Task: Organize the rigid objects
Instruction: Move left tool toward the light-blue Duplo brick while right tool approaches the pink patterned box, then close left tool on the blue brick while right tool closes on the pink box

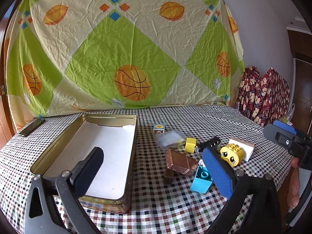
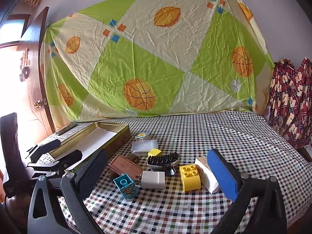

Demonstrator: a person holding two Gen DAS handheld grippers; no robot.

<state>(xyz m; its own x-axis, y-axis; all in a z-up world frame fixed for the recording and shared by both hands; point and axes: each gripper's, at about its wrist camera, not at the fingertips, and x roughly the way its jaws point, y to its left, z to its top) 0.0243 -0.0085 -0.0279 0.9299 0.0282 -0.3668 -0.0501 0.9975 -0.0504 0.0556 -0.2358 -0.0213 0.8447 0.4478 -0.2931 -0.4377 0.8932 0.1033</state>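
Observation:
An open gold tin [image 1: 134,136] [image 2: 124,128] with a white lining sits at the table's left. Right of it lies a pile: a brown box [image 1: 181,161] [image 2: 124,165], a blue brick [image 1: 200,179] [image 2: 125,185], a yellow face brick [image 1: 232,154] [image 2: 189,177], a small yellow cube [image 1: 190,144] [image 2: 155,152], a clear case [image 1: 169,138] [image 2: 144,146], a black comb [image 1: 209,142] [image 2: 162,159] and a white charger [image 2: 153,179]. My left gripper [image 1: 154,173] hangs open over the tin's near right corner. My right gripper [image 2: 158,175] hangs open just before the pile, holding nothing.
A dark phone [image 1: 32,126] [image 2: 65,127] lies at the table's far left. A white and tan block [image 1: 243,146] [image 2: 206,173] sits right of the yellow brick. A patterned sheet [image 1: 124,44] hangs behind. Red patterned cloth [image 2: 292,97] sits at the right. A hand [image 1: 293,183] shows by the table's edge.

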